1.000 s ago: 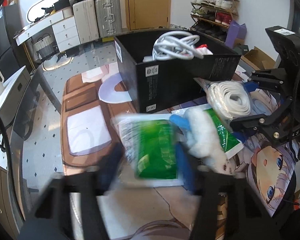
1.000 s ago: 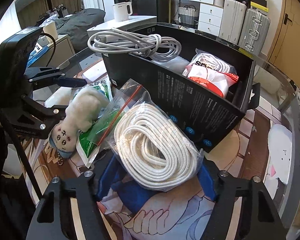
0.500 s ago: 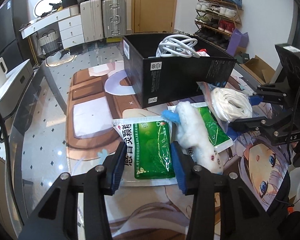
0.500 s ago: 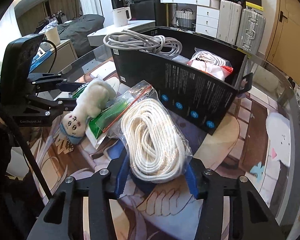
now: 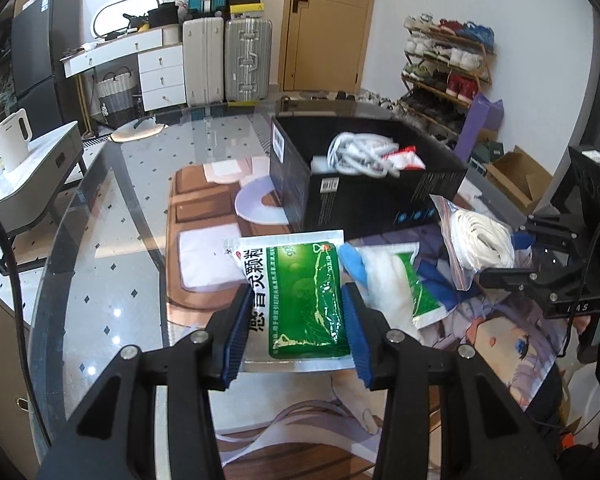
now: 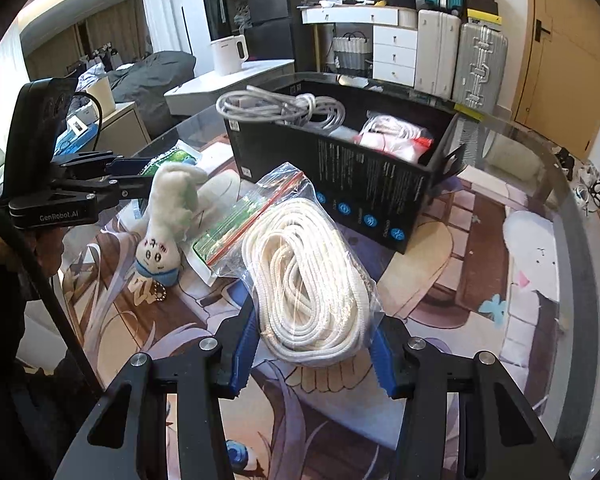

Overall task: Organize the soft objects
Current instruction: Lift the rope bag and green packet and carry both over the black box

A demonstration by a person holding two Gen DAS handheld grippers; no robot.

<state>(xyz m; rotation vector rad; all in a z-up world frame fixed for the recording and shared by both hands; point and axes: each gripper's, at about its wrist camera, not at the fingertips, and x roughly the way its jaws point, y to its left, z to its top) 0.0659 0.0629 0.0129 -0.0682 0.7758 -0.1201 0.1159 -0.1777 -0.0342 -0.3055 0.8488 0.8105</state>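
Observation:
My left gripper (image 5: 294, 322) is shut on a green and white sachet (image 5: 300, 296) and holds it just above the mat. A white plush toy with a blue cap (image 5: 384, 280) lies to its right on a second green sachet (image 5: 422, 296); the toy also shows in the right wrist view (image 6: 168, 216). My right gripper (image 6: 312, 344) is shut on a clear zip bag of white rope (image 6: 308, 276), also visible in the left wrist view (image 5: 478, 242). A black box (image 5: 364, 196) behind holds white cables (image 6: 284, 108) and a red and white packet (image 6: 396, 140).
A printed anime mat (image 6: 480, 264) covers the glass table (image 5: 112, 216). The black box stands in the middle of it. Suitcases (image 5: 224, 60), a white dresser and a shoe rack (image 5: 448, 60) stand beyond the table. A white kettle (image 6: 228, 54) sits on a side unit.
My left gripper has pulled back and up with the green sachet, away from the plush toy. My right gripper has drawn the rope bag back from the box a little.

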